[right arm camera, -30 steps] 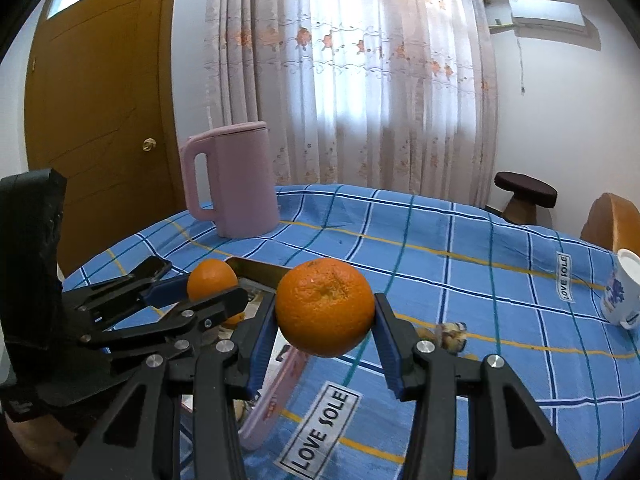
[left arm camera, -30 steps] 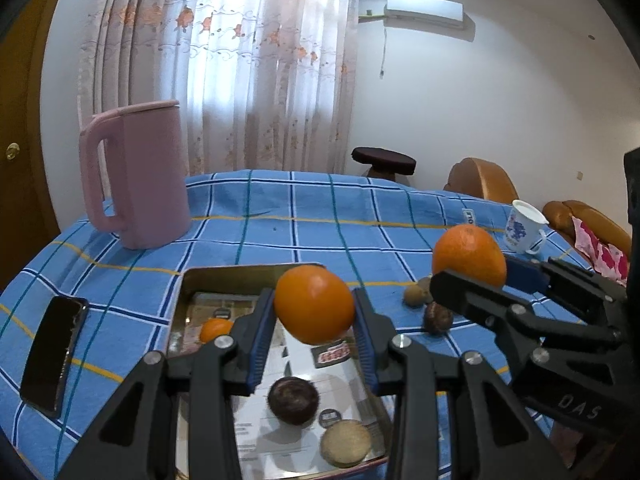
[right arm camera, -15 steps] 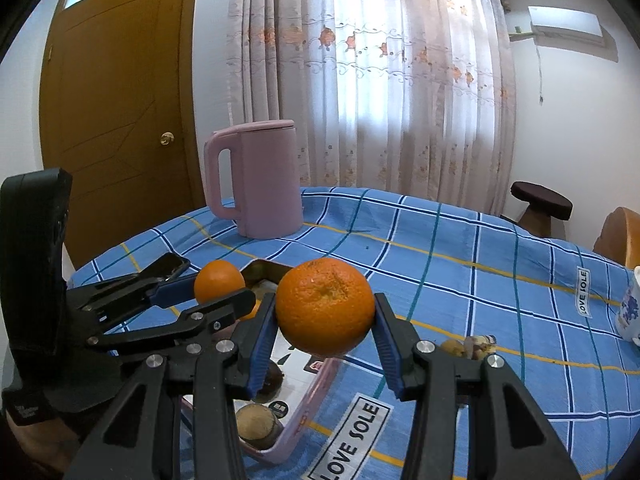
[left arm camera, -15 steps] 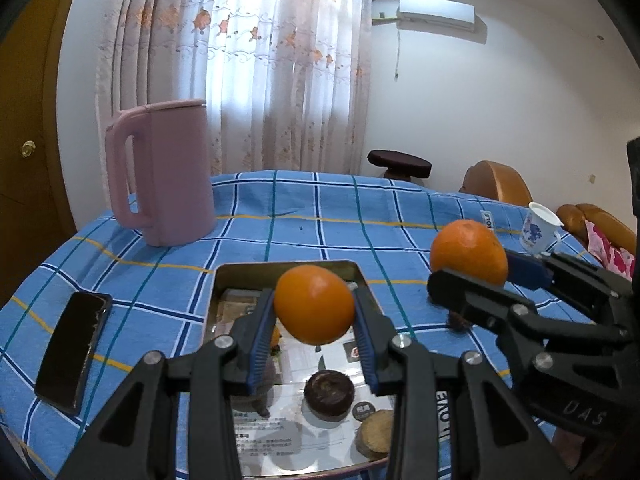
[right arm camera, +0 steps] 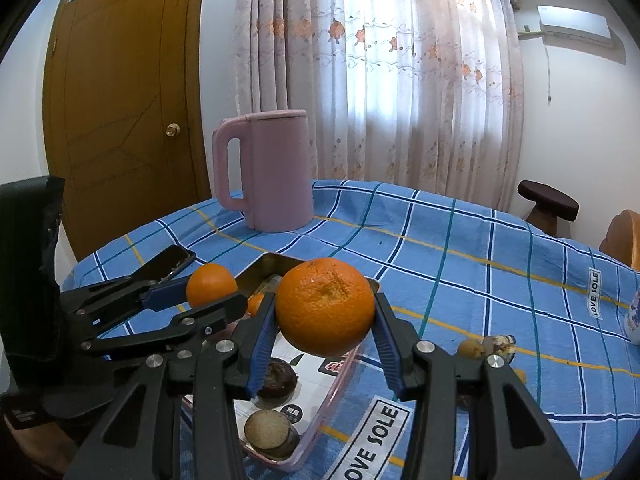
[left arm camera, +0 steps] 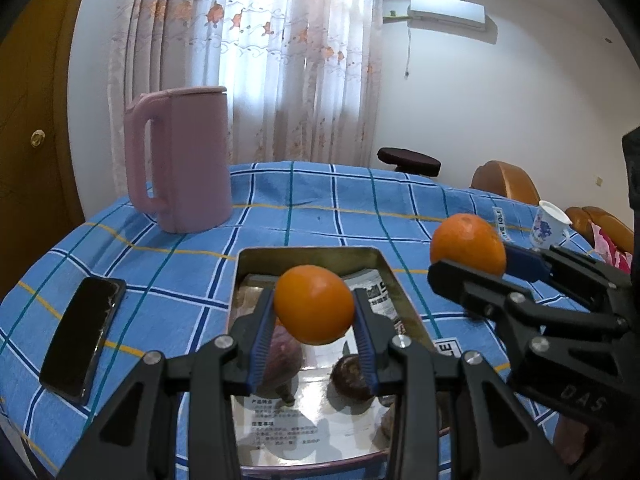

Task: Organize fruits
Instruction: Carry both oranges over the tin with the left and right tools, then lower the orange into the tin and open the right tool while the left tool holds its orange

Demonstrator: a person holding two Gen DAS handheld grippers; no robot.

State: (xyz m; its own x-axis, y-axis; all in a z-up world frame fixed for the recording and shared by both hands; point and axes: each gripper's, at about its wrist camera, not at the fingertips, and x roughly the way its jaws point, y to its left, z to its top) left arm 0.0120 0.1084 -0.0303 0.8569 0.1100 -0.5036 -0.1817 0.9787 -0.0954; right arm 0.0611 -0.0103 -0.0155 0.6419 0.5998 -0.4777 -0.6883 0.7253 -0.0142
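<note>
My left gripper (left arm camera: 315, 312) is shut on a smooth orange (left arm camera: 315, 304) and holds it above the metal tray (left arm camera: 308, 254). My right gripper (right arm camera: 325, 316) is shut on a larger orange (right arm camera: 325, 312) just above the tray's right rim (right arm camera: 344, 372). Each gripper shows in the other's view: the right one with its orange (left arm camera: 466, 244), the left one with its orange (right arm camera: 211, 285). In the tray lie a dark purple fruit (left arm camera: 284, 354), a dark brown round fruit (left arm camera: 352, 372) and a tan round one (right arm camera: 267, 428).
A pink jug (left arm camera: 180, 168) stands at the back left of the blue checked tablecloth (left arm camera: 360, 208). A black phone (left arm camera: 82, 344) lies left of the tray. Small brown fruits (right arm camera: 486, 346) lie right of the tray. A white cup (left arm camera: 550, 226) stands far right.
Both grippers have drawn back and swung left with their oranges held; the jug and phone have shifted right in both views, and more of the tray's near end shows.
</note>
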